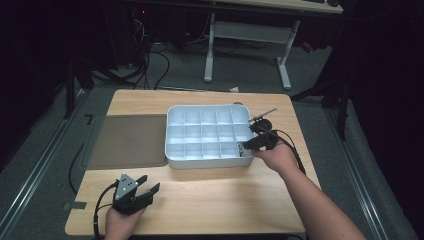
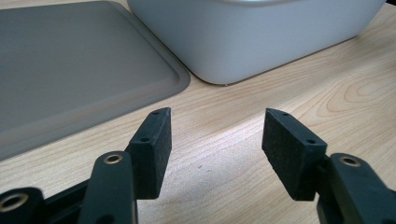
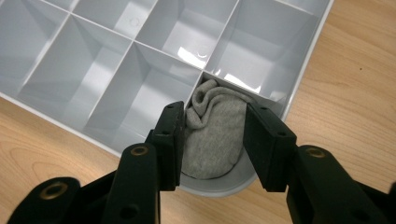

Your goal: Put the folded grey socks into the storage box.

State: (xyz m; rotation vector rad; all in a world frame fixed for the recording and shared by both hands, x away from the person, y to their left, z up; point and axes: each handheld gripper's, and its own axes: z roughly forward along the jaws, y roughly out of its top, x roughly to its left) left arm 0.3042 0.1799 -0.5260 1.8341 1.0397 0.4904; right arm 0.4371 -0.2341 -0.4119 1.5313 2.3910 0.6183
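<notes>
A white divided box point(image 1: 207, 107) stands in the middle of the wooden table point(image 1: 225, 195). A crumpled grey sock point(image 3: 212, 135) lies in its front right corner compartment. My right gripper point(image 1: 245, 148) is at that corner. In the right gripper view its jaws point(image 3: 214, 109) stand open on either side of the sock, which rests on the compartment floor. My left gripper point(image 1: 151, 182) rests near the table's front left. It is open with nothing between its jaws point(image 2: 218, 114) and points at the box wall point(image 2: 261, 32).
A flat grey lid point(image 1: 127, 140) lies left of the box, its rounded corner point(image 2: 70, 70) close ahead of the left gripper. A thin light rod point(image 1: 263, 114) lies by the box's far right corner. The other compartments point(image 3: 140, 84) hold nothing. White desk legs point(image 1: 285, 65) stand beyond the table.
</notes>
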